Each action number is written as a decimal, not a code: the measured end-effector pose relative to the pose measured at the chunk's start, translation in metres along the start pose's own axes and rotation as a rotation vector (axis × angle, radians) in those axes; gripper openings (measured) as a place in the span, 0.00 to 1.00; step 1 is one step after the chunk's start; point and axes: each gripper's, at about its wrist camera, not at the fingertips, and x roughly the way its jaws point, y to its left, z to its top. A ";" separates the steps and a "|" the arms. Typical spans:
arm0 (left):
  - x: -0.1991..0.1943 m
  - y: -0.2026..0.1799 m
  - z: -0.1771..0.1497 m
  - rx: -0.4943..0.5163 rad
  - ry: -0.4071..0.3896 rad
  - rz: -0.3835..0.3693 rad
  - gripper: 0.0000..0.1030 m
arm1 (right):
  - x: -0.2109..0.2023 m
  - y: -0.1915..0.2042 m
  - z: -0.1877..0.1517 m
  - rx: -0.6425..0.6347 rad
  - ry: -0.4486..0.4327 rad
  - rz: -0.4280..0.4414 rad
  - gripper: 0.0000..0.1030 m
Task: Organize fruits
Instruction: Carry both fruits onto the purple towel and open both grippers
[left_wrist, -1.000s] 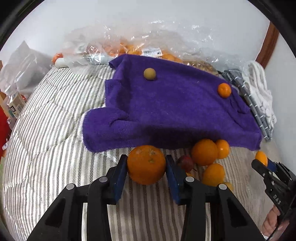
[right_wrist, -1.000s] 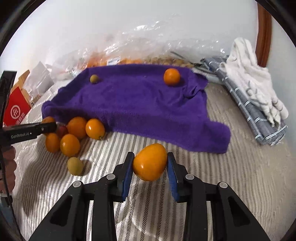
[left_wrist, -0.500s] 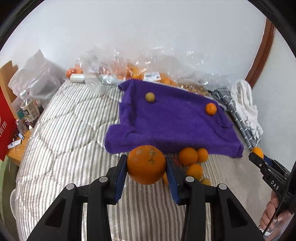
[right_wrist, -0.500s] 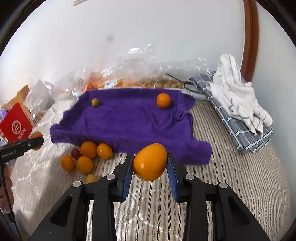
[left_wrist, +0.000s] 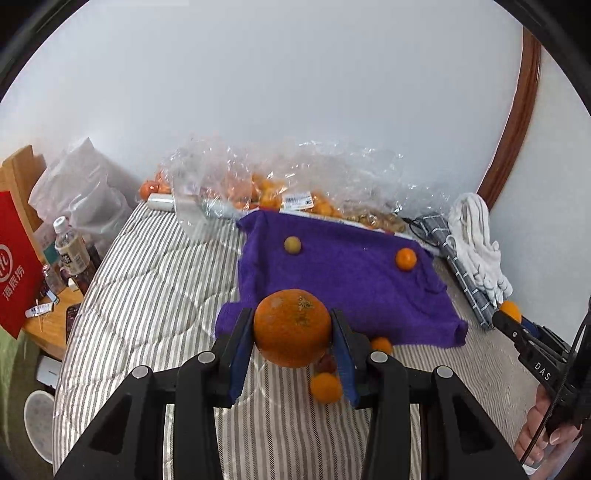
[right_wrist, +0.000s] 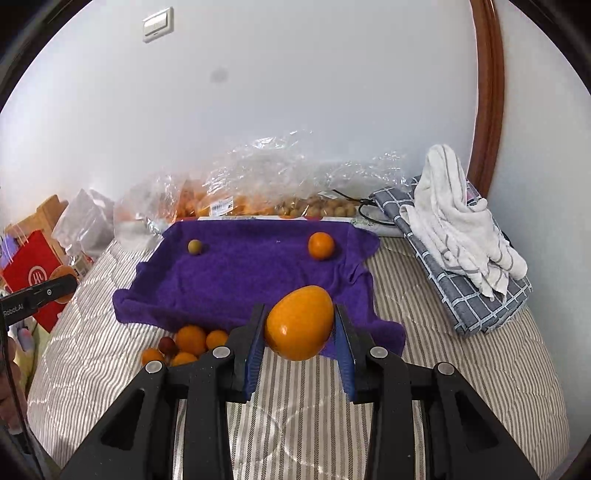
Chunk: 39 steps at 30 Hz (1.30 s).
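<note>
Above a striped bed (left_wrist: 155, 280), the left gripper (left_wrist: 293, 332) has its jaws clamped on an orange (left_wrist: 291, 326), the right gripper (right_wrist: 300, 325) on a smooth yellow-orange fruit (right_wrist: 300, 322). Loose fruit (right_wrist: 190, 339) beside the purple towel (right_wrist: 255, 280) lies partly hidden.

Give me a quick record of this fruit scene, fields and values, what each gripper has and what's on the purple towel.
left gripper: shut on rough orange
right gripper: shut on smooth egg-shaped orange fruit
purple towel: spread on striped bedding
on towel: small greenish fruit, small orange
loose pile: on the bedding at the towel's near edge
</note>
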 end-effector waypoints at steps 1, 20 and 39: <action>0.000 -0.002 0.002 0.007 -0.010 0.001 0.37 | 0.001 -0.001 0.002 0.004 0.000 0.010 0.34; 0.072 -0.018 0.042 0.053 -0.061 0.062 0.38 | 0.079 -0.032 0.044 0.065 0.056 0.012 0.34; 0.163 -0.013 0.035 0.032 0.014 0.099 0.38 | 0.170 -0.039 0.041 0.093 0.135 0.051 0.34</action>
